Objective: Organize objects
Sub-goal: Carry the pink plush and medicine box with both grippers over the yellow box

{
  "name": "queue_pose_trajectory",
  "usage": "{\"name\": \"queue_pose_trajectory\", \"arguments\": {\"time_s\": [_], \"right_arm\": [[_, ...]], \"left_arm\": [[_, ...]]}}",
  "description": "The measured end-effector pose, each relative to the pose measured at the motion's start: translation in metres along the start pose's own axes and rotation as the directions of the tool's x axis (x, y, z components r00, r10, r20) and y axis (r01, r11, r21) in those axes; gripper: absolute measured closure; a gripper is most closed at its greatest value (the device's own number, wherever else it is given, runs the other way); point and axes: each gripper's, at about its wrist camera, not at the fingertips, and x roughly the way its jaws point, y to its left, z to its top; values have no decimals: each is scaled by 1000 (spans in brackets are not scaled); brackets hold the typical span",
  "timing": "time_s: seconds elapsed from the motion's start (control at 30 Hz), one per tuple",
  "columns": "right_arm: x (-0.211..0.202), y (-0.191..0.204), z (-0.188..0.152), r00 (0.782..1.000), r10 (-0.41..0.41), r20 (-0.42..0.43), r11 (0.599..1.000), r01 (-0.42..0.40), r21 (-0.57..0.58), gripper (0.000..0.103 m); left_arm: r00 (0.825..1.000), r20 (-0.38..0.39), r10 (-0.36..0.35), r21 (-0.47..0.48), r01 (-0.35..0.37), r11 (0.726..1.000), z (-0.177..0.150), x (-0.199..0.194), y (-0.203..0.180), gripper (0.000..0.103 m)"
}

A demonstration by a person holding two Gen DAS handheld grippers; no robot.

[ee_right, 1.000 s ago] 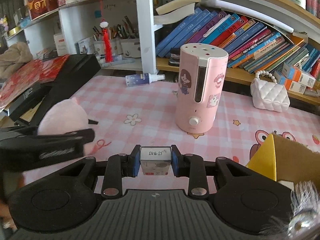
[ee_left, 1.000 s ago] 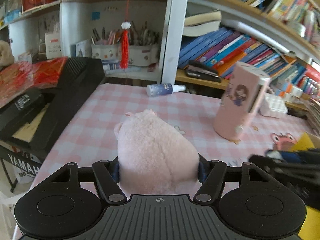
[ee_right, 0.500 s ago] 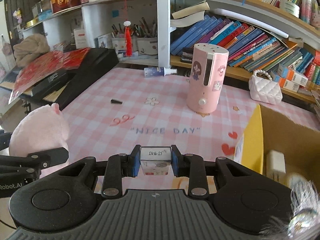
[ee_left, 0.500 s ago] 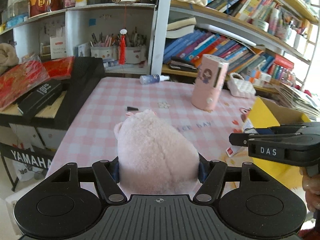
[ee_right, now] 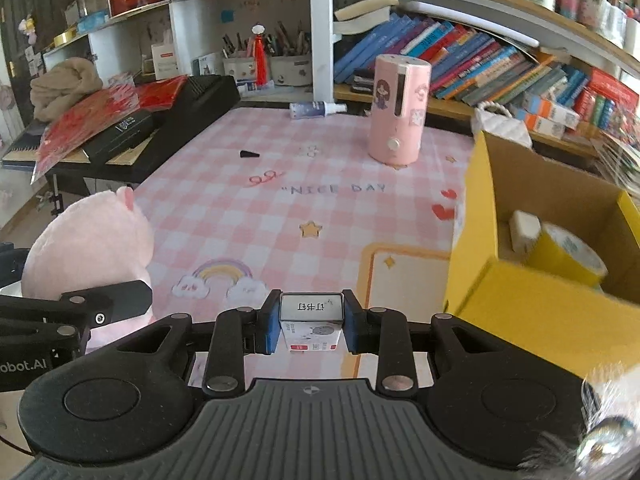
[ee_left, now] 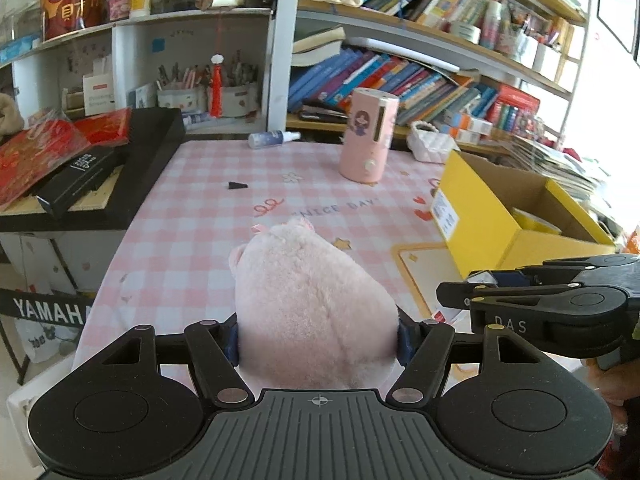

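Note:
My left gripper (ee_left: 318, 338) is shut on a pink plush pig (ee_left: 308, 304) and holds it above the near edge of the pink checked table (ee_left: 224, 208). The pig also shows at the left of the right wrist view (ee_right: 88, 248). My right gripper (ee_right: 311, 326) is shut on a small white box (ee_right: 311, 320) with printed characters, held above the table's near edge. An open yellow cardboard box (ee_left: 476, 216) stands at the table's right; in the right wrist view (ee_right: 532, 308) it holds a yellow tape roll (ee_right: 568, 256) and a white block (ee_right: 524, 230).
A pink humidifier (ee_right: 398, 112) stands mid-back on the table. A spray bottle (ee_right: 316, 109) lies at the back edge and a small black cone (ee_right: 249, 154) lies left of centre. A black keyboard (ee_left: 100, 176) with red packets flanks the left. Bookshelves (ee_right: 480, 60) rise behind.
Both grippers have pulled back toward the near edge with their loads still held. The humidifier and shelves now look farther away, and the yellow box has come fully into view.

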Motion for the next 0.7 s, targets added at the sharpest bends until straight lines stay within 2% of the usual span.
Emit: {"name": "queue_pose_trajectory", "arguments": {"time_s": [0.43,0.7], "right_arm": [[-59,3,-65,997,-79,-8,992,79,98,75],[-93,-7,-100,987,-158,-22,968,160,194,75]], "left_arm": [[995,-40,-89,86,92,992,-39,-36,-30,36],[983,-59,-173,168,181,969,-50,-46,-57,36]]}}
